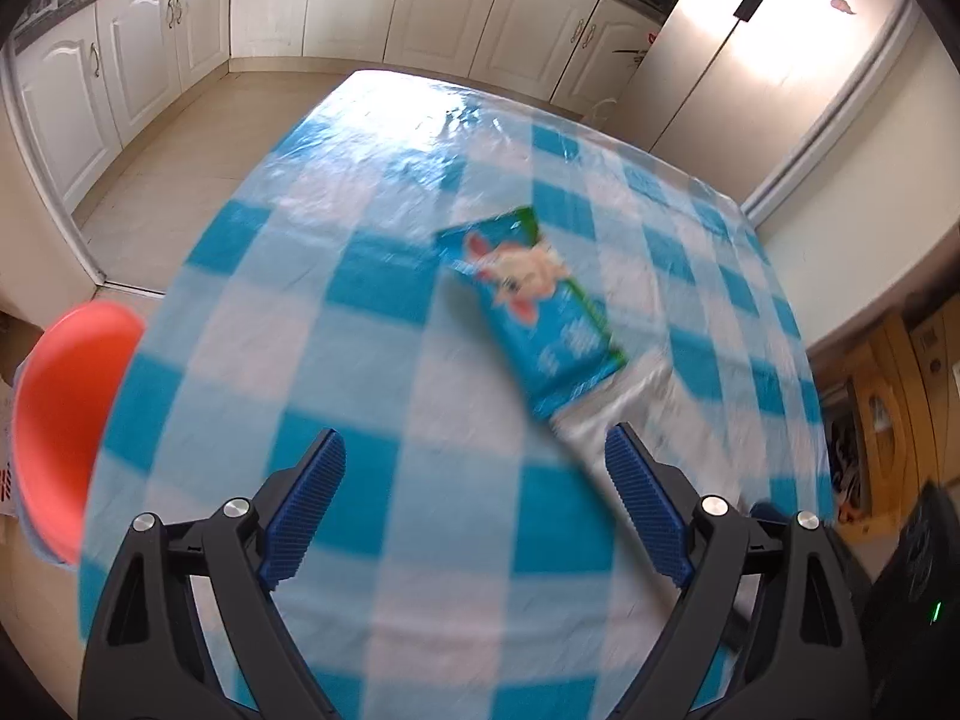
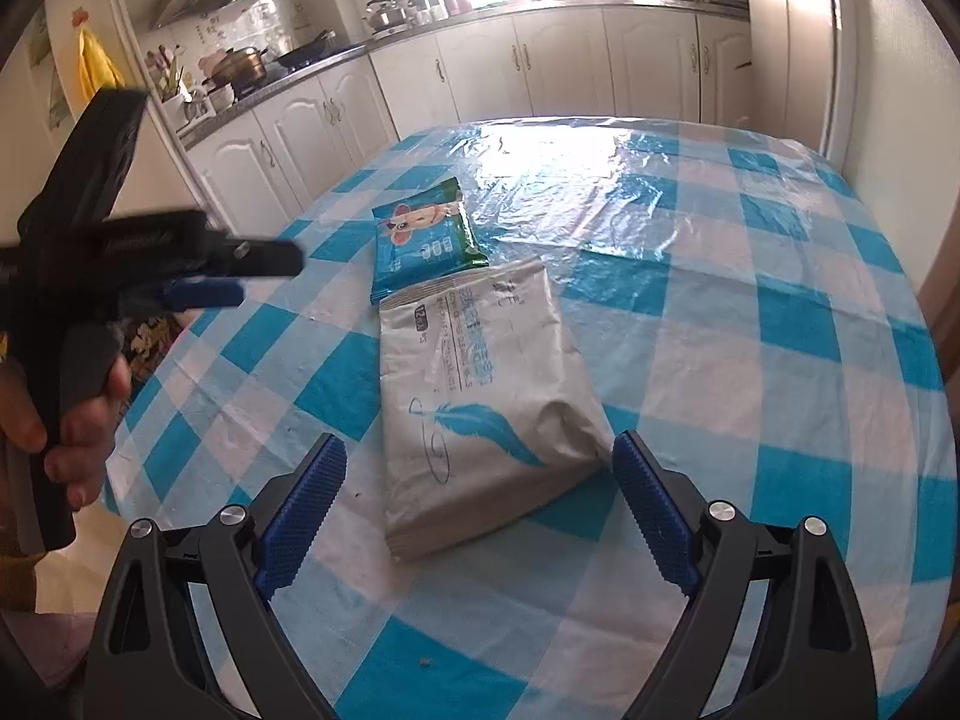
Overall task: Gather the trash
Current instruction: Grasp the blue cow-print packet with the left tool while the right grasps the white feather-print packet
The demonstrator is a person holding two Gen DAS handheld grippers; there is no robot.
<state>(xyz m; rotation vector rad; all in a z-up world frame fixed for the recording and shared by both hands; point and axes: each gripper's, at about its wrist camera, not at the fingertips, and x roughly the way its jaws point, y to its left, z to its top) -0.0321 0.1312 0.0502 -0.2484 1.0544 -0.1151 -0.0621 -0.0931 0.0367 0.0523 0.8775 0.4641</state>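
Observation:
A blue wipes packet with a cartoon animal lies near the middle of the checked table. A larger white pack with a blue feather print lies just in front of it, touching its near edge. My right gripper is open above the table, its blue pads on either side of the white pack's near end without pressing it. My left gripper is open over bare cloth, short of both packs. In the right wrist view the left gripper, held by a hand, is at the left.
A red plastic chair stands at the table's left edge. White kitchen cabinets run along the far wall, and a fridge stands at the right. Wooden furniture is beyond the table's right edge.

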